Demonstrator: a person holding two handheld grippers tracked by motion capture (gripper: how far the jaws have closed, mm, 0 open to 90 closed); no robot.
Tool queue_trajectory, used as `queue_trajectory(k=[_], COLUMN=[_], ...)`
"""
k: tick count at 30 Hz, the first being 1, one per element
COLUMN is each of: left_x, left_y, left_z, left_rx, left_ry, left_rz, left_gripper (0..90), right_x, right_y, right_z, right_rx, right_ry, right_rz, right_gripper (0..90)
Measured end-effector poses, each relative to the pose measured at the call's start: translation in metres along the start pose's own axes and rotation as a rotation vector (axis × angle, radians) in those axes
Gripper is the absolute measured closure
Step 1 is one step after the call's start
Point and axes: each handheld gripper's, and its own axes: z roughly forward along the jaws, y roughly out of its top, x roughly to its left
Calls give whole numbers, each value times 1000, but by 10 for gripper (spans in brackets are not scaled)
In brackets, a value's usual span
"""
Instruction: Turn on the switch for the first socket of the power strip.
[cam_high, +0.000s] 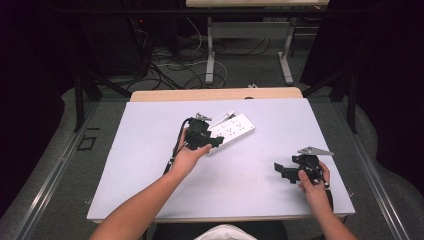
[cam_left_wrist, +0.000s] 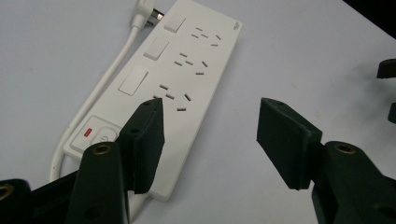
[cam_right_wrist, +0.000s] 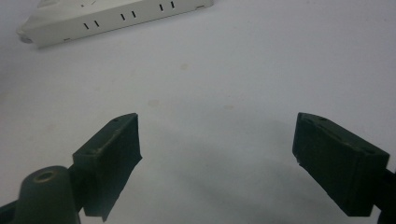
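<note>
**White strip under my left tongs**

The white plastic power strip (cam_high: 232, 130) lies flat on the pale grey table top (cam_high: 150, 165), a little behind the middle and angled across it. Its white cord (cam_left_wrist: 107, 79) runs along one long side to a white plug (cam_left_wrist: 144, 10) at the far end. In the left gripper view I count three rows of sockets, each with a square white rocker switch (cam_left_wrist: 155, 49) beside it. At the near end sits a small red indicator (cam_left_wrist: 87, 133).

My left tongs (cam_high: 216, 142) are at that near end of the strip. Their black pads stand apart, released, gripping nothing. One pad (cam_left_wrist: 147, 140) hangs over the strip's near corner, the other over bare table just beside it. I cannot tell whether that first pad touches the casing.

My right tongs (cam_high: 280, 172) are well apart from the strip, near the table's right front. In the right gripper view their jaws stand wide, with bare table between them, and the strip's slotted side (cam_right_wrist: 116, 18) is far off at the top.
</note>
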Motion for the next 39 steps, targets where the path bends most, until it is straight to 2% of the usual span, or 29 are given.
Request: queue_trajectory(k=[1, 4, 5, 6, 10, 12, 13, 18, 21, 22, 27, 29, 30, 32, 35, 37, 39], left_x=[-2, -3, -5, -6, -8, -9, -10, -15, -19, -22, -30, -32, -32, -33, -34, -32, -32], left_y=[-1, -2, -2, -2, -1, 0, 0, -1, -3, -6, -11, -14, -15, -19, -25, -29, -34], left_z=[3, 7, 9, 11, 16, 18, 19, 23, 21, 23, 20, 20, 19, 20, 17, 14, 12], left_rx=[-13, 1, -10, -13, -1, 9, 11, 15, 40, 14, 7, 9, 31, 26, 28, 45, 32], left_ry=[6, -1, 4, 9, 7, 20, 19, 23, 1, 8, -12, -25, -35, -38, -50, -70, -77], left_rz=[-7, 26, 27, 47, 53, 63, 54, 74, 100, 94, 123, 121, 120, 123, 119, 119, 106], left_gripper=[409, 391, 386, 380, 367, 363, 355, 287, 245, 234, 158, 156, 145, 101, 86, 57, 45], right_x=[0, 0, 0, 0, 0, 0, 0, 0, 0, 0, 0, 0, 0, 1, 1, 2, 1], right_y=[0, 0, 0, 0, 0, 0, 0, 1, 1, 1, 0, 0, 0, 1, 1, 0, 0], right_z=[-1, -1, -1, -1, -1, -1, -1, -1, -2, -2, -3, -4, -4, -4, -3, -3, -3], right_rx=[-1, -4, -4, -2, -3, -3, -3, -7, -6, -6, -6, -10, -10, -11, -10, -9, -9], right_ry=[1, -1, -2, -2, -3, -2, -3, -2, 2, 3, 1, -2, -3, -1, 0, 0, -1], right_rz=[0, 8, 10, 9, 7, 6, 7, 1, 2, 1, 0, 0, 2, 1, -2, -7, -6], right_gripper=[146, 145, 145, 145, 146, 145, 145, 145, 145, 145, 145, 145, 145, 145, 145, 145, 145])
